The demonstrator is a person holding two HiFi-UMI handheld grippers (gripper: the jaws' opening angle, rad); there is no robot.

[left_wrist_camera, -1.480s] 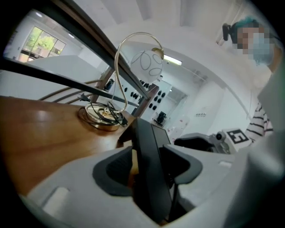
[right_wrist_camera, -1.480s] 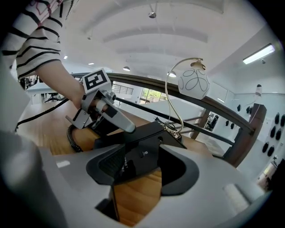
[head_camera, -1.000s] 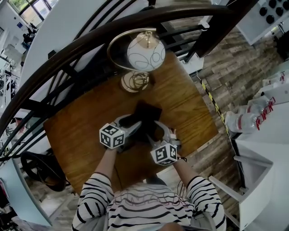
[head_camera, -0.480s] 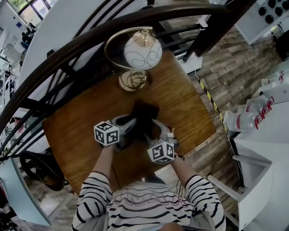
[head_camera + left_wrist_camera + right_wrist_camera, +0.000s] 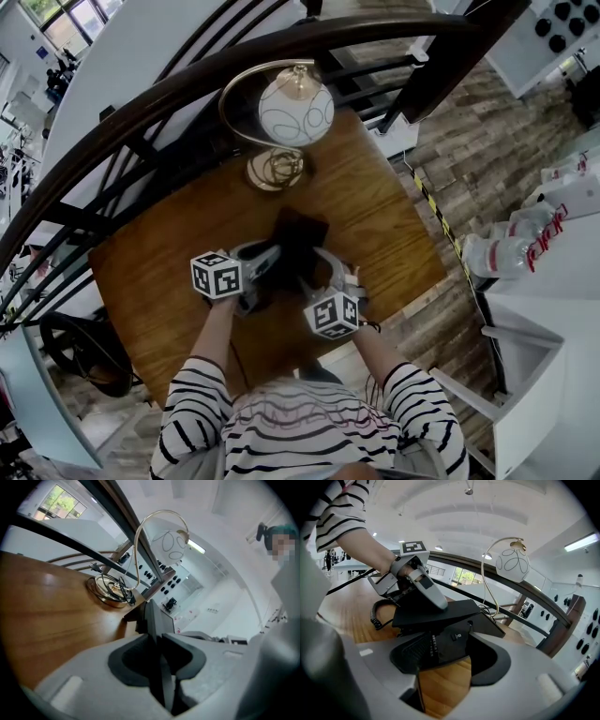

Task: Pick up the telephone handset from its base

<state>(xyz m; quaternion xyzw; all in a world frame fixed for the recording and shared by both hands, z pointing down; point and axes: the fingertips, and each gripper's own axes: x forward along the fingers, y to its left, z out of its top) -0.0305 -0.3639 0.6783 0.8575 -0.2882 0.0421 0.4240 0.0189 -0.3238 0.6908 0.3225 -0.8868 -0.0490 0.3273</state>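
Globe lamp (image 5: 296,107) stands behind the telephone (image 5: 300,234), dark railing (image 5: 187,84) beyond

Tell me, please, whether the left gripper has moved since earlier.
Yes: the left gripper shifted slightly left, away from the lamp base; its jaws have been closing on the handset.

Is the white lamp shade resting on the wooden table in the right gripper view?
No, the lamp shade hangs from a curved brass arm, clear above the table.
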